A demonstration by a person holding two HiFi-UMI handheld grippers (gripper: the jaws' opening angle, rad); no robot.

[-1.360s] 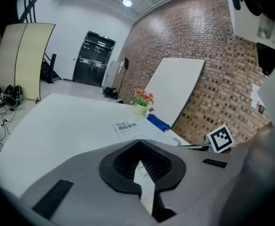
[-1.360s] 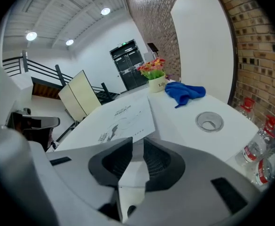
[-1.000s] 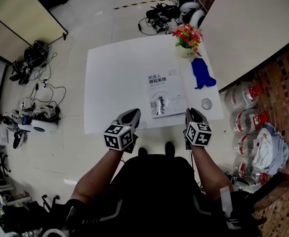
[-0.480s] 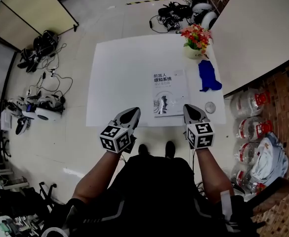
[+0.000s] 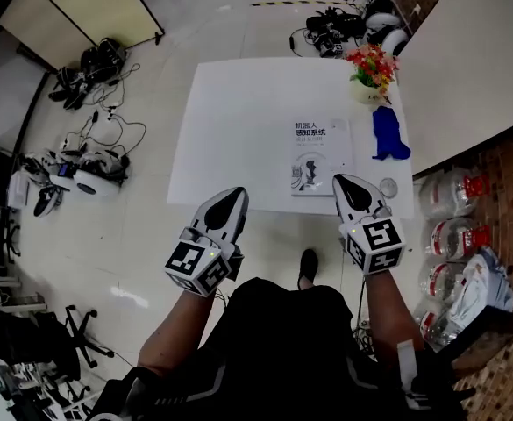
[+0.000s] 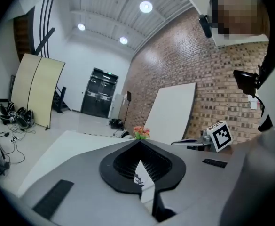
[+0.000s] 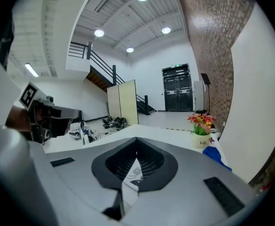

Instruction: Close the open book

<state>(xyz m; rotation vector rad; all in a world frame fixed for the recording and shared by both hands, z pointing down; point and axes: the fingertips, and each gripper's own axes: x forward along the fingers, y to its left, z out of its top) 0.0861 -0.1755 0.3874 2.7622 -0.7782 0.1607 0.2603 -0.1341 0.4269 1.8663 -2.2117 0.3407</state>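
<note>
The book (image 5: 320,156) lies closed, cover up, on the right half of the white table (image 5: 238,121). Both grippers hang in the air in front of the table's near edge, away from the book. My left gripper (image 5: 232,196) is shut with nothing in it. My right gripper (image 5: 345,182) is also shut and empty, its tip just short of the book's near right corner. In the left gripper view the jaws of the left gripper (image 6: 139,141) meet at a point, and a strip of the book (image 6: 140,175) shows below them. The right gripper view shows the right gripper (image 7: 136,139) the same way.
A pot of flowers (image 5: 372,68) stands at the table's far right corner, with a blue object (image 5: 388,134) and a small round disc (image 5: 388,187) along the right edge. Water bottles (image 5: 449,235) stand by the brick wall. Cables and gear (image 5: 85,169) lie on the floor at left.
Both grippers have risen and drawn back from the table's near edge towards the person. The book has stayed closed in the same place.
</note>
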